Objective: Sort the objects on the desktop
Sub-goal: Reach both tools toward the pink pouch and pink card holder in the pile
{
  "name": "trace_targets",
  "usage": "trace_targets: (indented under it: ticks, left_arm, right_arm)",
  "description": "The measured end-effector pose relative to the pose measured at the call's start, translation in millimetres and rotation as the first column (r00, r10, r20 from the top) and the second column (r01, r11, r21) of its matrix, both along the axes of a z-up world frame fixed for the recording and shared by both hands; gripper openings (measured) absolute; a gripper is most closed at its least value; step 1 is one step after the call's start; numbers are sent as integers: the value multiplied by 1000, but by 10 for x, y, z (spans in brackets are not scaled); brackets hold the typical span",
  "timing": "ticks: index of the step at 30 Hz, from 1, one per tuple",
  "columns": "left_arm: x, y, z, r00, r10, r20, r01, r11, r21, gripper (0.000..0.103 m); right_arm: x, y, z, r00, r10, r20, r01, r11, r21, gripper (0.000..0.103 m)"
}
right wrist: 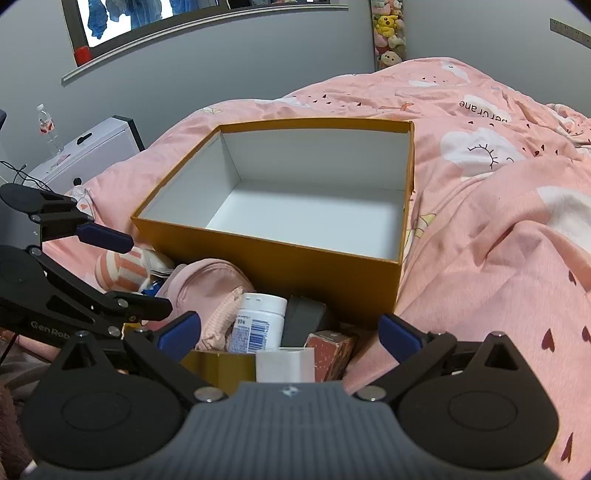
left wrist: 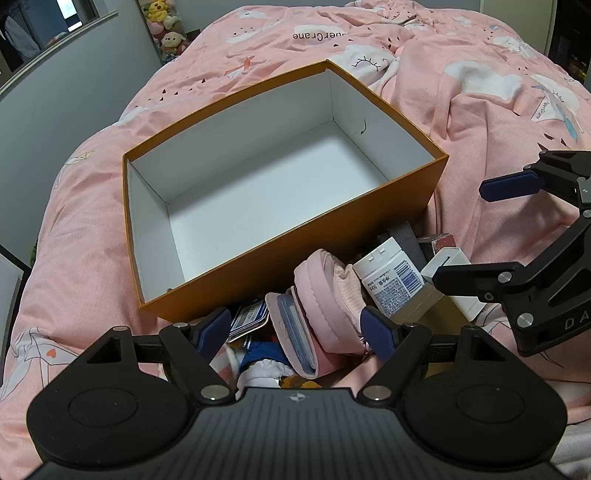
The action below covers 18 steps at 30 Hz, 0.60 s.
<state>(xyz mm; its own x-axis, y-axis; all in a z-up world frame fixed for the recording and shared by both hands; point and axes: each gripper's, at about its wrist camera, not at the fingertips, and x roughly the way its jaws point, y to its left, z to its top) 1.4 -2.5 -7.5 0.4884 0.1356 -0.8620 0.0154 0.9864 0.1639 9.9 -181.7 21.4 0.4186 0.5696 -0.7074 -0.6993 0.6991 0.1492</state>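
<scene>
An empty orange box (left wrist: 402, 206) with a white inside lies on the pink bed; it also shows in the right wrist view (right wrist: 280, 266). A pile of small objects sits against its near wall: a pink pouch (left wrist: 328, 295) (right wrist: 210, 284), a white bottle with a barcode label (left wrist: 391, 280) (right wrist: 258, 317), a white small box (right wrist: 284, 363), a reddish box (right wrist: 332, 349) and a gold box (right wrist: 218, 363). My left gripper (left wrist: 295, 326) is open, its jaws on either side of the pink pouch. My right gripper (right wrist: 290, 330) is open just above the bottle and small boxes.
The pink duvet (left wrist: 480, 122) covers the whole bed. A striped soft toy (right wrist: 122, 271) lies at the pile's left. A white bedside cabinet (right wrist: 92, 147) with a water bottle (right wrist: 46, 125) stands by the grey wall. Plush toys (right wrist: 389, 33) hang in the corner.
</scene>
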Motion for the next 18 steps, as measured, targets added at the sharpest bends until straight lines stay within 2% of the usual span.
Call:
trace_targets:
  ticks: [10,18]
  left_arm:
    - [-1,-1,1,1000,-1,1,1,1000,-2,91]
    - [-3,20,42,1000,-10,11,11,999,-43,88]
  right_arm:
    - [13,-10,-8,1000,-4,-2,4,1000,6,102]
    - [69,-126,27,999,-42,13,41,999,32,101]
